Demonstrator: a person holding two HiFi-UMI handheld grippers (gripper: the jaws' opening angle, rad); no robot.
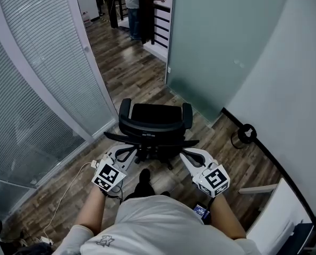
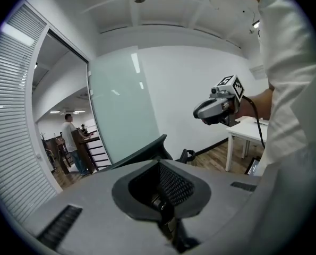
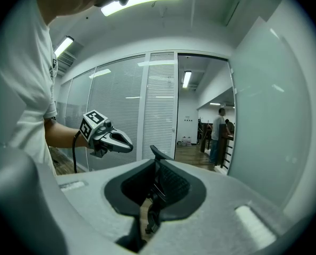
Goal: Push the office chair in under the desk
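Note:
The black office chair [image 1: 153, 122] stands on the wood floor in front of me, its back towards me. My left gripper [image 1: 128, 152] and right gripper [image 1: 186, 155] hover just behind the top edge of the backrest, one at each end; contact is unclear. In the left gripper view the left gripper [image 2: 163, 209] is shut, with the chair's edge [image 2: 143, 152] beyond its tips. The right gripper [image 3: 148, 209] shows a narrow gap with floor visible through it and nothing between the pads; the chair's edge [image 3: 159, 154] rises ahead. The white desk [image 1: 282, 209] is at my right.
A glass partition with blinds [image 1: 35, 84] runs along the left, and a frosted glass panel [image 1: 216, 41] and a white wall close the right. A white cable [image 1: 67, 191] lies on the floor at the left, a black round object [image 1: 246, 133] by the wall. People stand beyond the doorway [image 1: 132, 9].

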